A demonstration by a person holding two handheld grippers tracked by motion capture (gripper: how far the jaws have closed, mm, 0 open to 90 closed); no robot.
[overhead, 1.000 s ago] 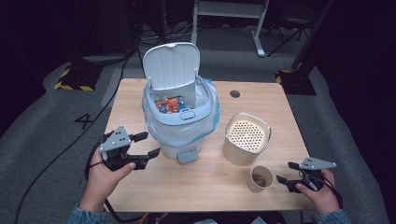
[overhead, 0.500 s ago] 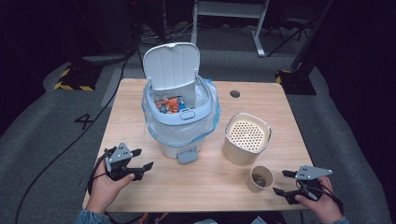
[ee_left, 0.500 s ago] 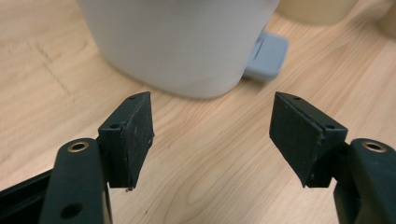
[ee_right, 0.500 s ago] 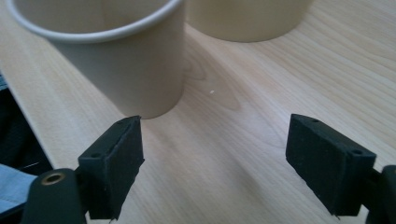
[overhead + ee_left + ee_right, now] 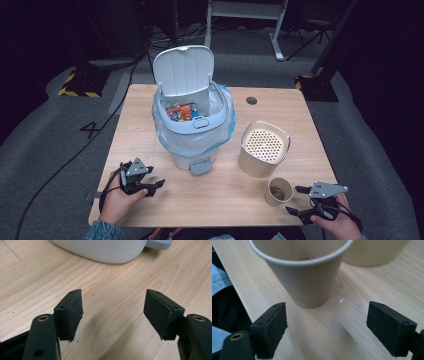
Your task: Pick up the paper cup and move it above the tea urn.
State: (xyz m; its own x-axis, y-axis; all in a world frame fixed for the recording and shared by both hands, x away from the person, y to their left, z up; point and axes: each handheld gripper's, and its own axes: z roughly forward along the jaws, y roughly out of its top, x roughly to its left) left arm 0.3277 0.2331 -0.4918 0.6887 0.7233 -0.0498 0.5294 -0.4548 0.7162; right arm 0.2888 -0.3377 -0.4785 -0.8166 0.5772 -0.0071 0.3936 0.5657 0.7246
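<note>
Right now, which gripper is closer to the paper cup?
Right. The right gripper sits just beside the paper cup, fingers open and pointed at it. The left gripper is across the table, near the bin's base.

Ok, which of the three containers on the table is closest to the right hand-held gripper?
The small paper cup, just ahead of the right hand-held gripper. The perforated-top canister and the open-lidded bin stand farther away.
</note>
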